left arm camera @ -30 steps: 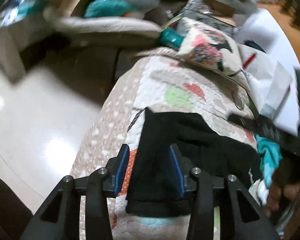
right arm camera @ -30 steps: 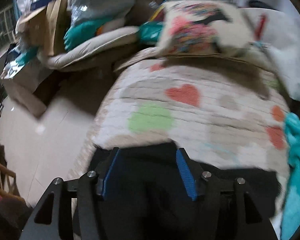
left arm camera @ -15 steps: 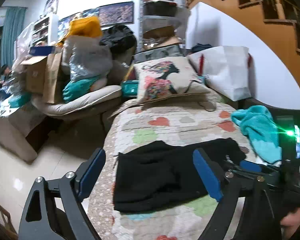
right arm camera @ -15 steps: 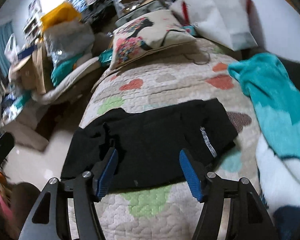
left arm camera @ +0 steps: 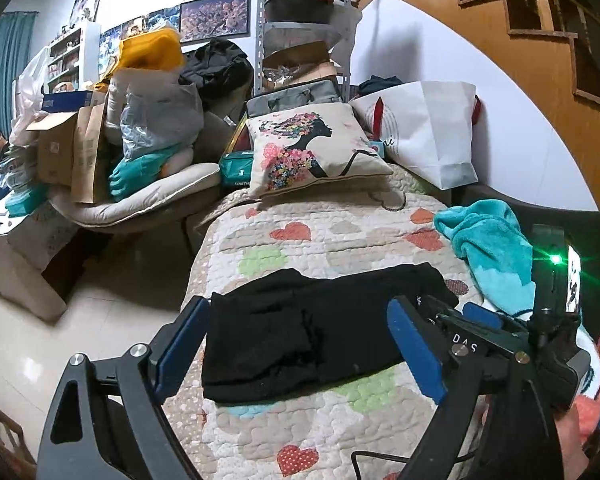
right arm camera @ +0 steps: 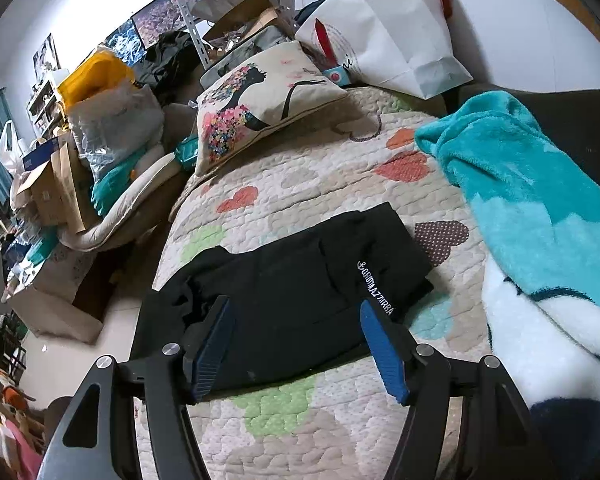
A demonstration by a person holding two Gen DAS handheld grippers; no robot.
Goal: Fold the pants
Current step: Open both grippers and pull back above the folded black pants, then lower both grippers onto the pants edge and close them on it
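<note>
The black pants (left arm camera: 300,332) lie folded in a flat rectangle on the heart-patterned quilt (left arm camera: 340,236); they also show in the right wrist view (right arm camera: 300,292), with white lettering on the right part. My left gripper (left arm camera: 300,348) is open and empty, held above and in front of the pants. My right gripper (right arm camera: 296,344) is open and empty, just above the pants' near edge. In the left wrist view, the right gripper's body (left arm camera: 500,344) shows at the right over the pants' right end.
A teal and white blanket (right arm camera: 540,220) lies to the right of the pants. A printed cushion (left arm camera: 312,148) and a white paper bag (left arm camera: 428,128) stand at the far end. The quilt's left edge drops to the tiled floor (left arm camera: 40,340). A cluttered chair (left arm camera: 140,184) stands at left.
Both grippers have let go of the pants, opened wide and pulled up and back. The pants now lie folded on the quilt.
</note>
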